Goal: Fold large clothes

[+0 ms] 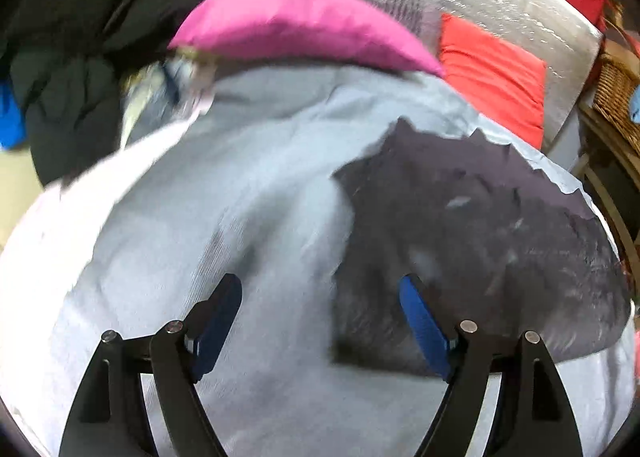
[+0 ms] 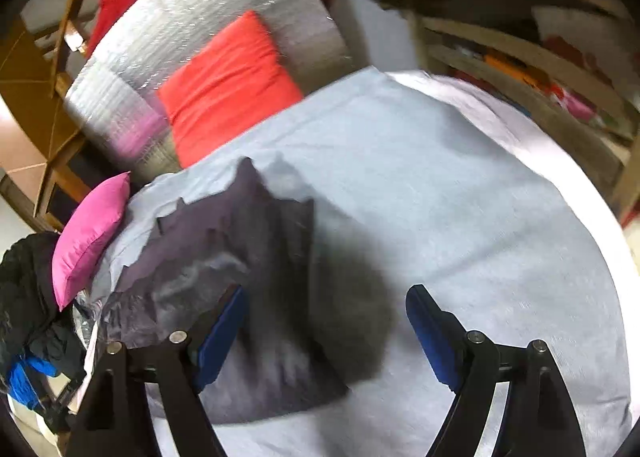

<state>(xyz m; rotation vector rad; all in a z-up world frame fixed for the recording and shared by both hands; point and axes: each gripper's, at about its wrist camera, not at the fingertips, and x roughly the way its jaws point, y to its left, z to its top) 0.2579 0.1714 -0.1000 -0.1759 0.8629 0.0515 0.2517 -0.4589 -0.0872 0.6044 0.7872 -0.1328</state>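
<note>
Both tools, left tool (image 1: pixel 320 321) and right tool (image 2: pixel 326 327), hover with jaws spread and empty over the dark grey garment (image 2: pixel 240 257) lying on the pale blue sheet (image 2: pixel 440 197); soft, limp and light, best pinched at its jagged far edge

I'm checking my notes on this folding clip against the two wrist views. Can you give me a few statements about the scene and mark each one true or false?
1. Both grippers, the left gripper and the right gripper, are open and hold nothing. True.
2. The dark garment lies on a light blue sheet. True.
3. The pink pillow lies on top of the dark garment. False: it sits apart, at the far edge of the sheet.
4. The red cushion rests against a silvery padded surface. True.
5. The wicker basket stands on the sheet. False: it is off to the side.
</note>
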